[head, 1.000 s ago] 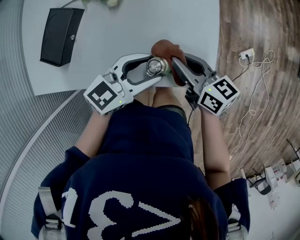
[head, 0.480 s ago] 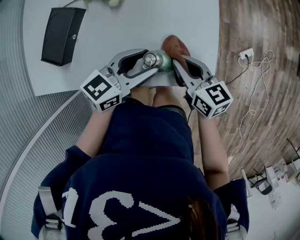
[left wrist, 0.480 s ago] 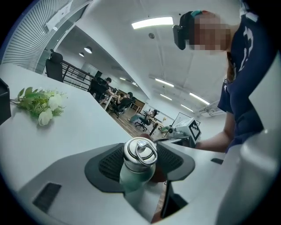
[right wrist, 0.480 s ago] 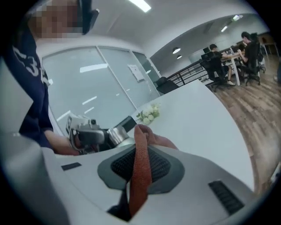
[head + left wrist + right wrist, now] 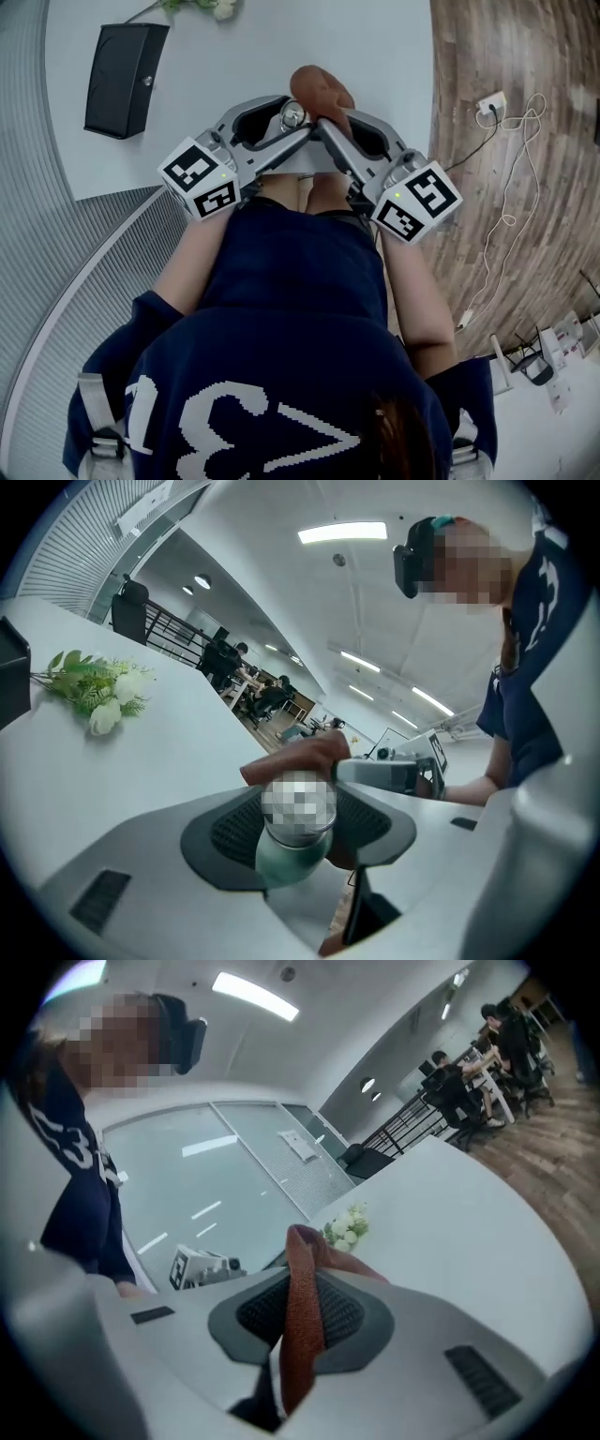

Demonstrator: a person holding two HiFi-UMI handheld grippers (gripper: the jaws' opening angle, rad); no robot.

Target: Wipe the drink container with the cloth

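A green drink bottle with a silver cap [image 5: 292, 829] sits clamped between the pads of my left gripper [image 5: 292, 120], held up over the near edge of the white table [image 5: 281, 47]. Only its cap [image 5: 292, 115] shows in the head view. My right gripper [image 5: 323, 122] is shut on a folded rust-brown cloth [image 5: 302, 1326]. That cloth [image 5: 319, 89] lies over the far side of the bottle, and it shows behind the cap as a brown fold [image 5: 300, 759] in the left gripper view. The two grippers meet tip to tip.
A black box [image 5: 122, 80] lies on the table at the far left. A sprig of white flowers [image 5: 202, 7] lies at the table's far edge. Right of the table is wooden floor with a socket and white cables [image 5: 497, 112].
The cloth and right gripper have slid left across the bottle's top, now covering most of the cap. Both grippers have shifted slightly left and away from me.
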